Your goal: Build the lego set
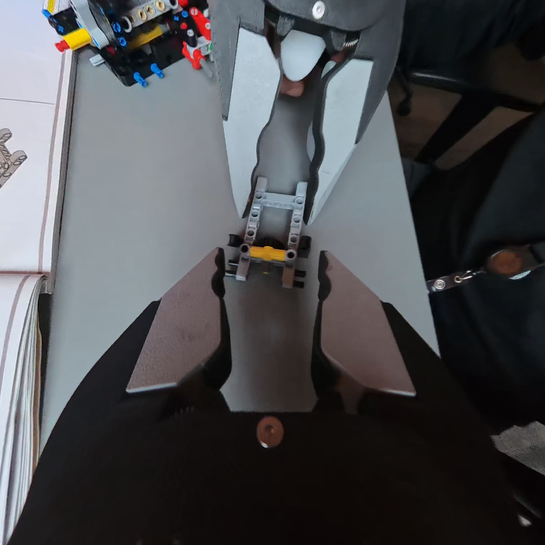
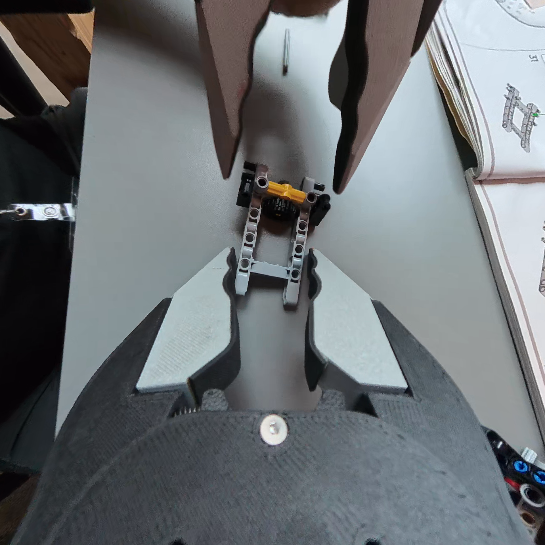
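Grey tabletop [image 2: 147,265] carries the whole scene, with an open instruction booklet [image 2: 501,103] along one edge and a large, many-coloured partial build [image 1: 129,38] parked at a far corner. Two hand-held grippers face each other across the middle. The right gripper [image 2: 272,259], pale-fingered, is clamped on the open end of a small grey frame [image 2: 272,236], its jaws pressing both side beams just by the crossbar. The left gripper [image 1: 269,259], brown-fingered, stands spread wide, its tips just beside the frame's other end and apparently not touching it. That end carries a yellow connector [image 2: 286,193] across the beams, a black gear [image 2: 277,209] beneath it and black pins [image 2: 321,209] at the sides. A thin loose axle [image 2: 286,50] lies apart beyond. The step appears to be steadying this sub-assembly; next, the left gripper would need to close squarely on the yellow end without twisting the frame.
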Motion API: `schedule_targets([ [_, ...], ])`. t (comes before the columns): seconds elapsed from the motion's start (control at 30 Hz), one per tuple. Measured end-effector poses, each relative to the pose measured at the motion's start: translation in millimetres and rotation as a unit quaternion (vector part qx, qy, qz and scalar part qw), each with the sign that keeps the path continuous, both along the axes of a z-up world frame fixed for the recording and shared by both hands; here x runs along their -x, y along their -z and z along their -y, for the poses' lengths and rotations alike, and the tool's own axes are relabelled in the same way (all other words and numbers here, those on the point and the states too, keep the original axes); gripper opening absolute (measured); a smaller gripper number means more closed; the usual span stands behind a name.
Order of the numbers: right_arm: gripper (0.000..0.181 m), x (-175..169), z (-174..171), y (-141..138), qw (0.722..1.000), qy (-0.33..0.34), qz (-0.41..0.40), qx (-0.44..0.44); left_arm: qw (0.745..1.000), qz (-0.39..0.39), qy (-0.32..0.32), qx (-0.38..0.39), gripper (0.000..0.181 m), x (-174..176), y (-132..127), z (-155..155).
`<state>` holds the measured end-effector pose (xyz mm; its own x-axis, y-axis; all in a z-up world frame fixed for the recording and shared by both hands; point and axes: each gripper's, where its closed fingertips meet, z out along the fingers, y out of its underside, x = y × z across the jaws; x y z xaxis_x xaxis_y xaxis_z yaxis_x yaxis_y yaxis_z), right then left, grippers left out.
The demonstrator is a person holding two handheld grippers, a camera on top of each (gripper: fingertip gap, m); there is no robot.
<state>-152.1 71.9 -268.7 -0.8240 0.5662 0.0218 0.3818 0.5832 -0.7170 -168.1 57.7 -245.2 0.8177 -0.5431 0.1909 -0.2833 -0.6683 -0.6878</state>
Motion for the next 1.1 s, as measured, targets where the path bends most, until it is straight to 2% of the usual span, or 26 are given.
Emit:
schedule_targets([
  [0.03,0.042,1,0,0,1.000,-0.003,-0.002,0.002,1.000,-0.006,-0.001,-0.003,0.060,1,4,-2],
  [0.27,0.041,3,1,0,1.000,-0.008,-0.002,0.006,1.000,0.001,0.009,-0.003,0.058,-5,11,-6],
  [0.57,0.041,5,3,0,1.000,-0.010,-0.007,0.008,0.992,-0.113,0.008,0.061,0.059,-8,16,-13],
  [0.7,0.041,5,2,0,1.000,-0.008,-0.009,0.011,0.996,-0.064,-0.002,0.059,0.058,-9,13,-9],
  [0.83,0.041,4,2,0,1.000,-0.009,-0.009,0.011,0.998,-0.051,0.002,0.024,0.058,-7,14,-4],
  [1.03,0.040,2,-1,-1,1.000,-0.010,0.001,0.022,0.999,-0.024,-0.027,-0.014,0.045,1,3,10],
  [1.1,0.041,1,-1,-1,1.000,-0.014,-0.001,0.020,0.999,-0.023,-0.025,-0.012,0.043,-2,8,11],
])
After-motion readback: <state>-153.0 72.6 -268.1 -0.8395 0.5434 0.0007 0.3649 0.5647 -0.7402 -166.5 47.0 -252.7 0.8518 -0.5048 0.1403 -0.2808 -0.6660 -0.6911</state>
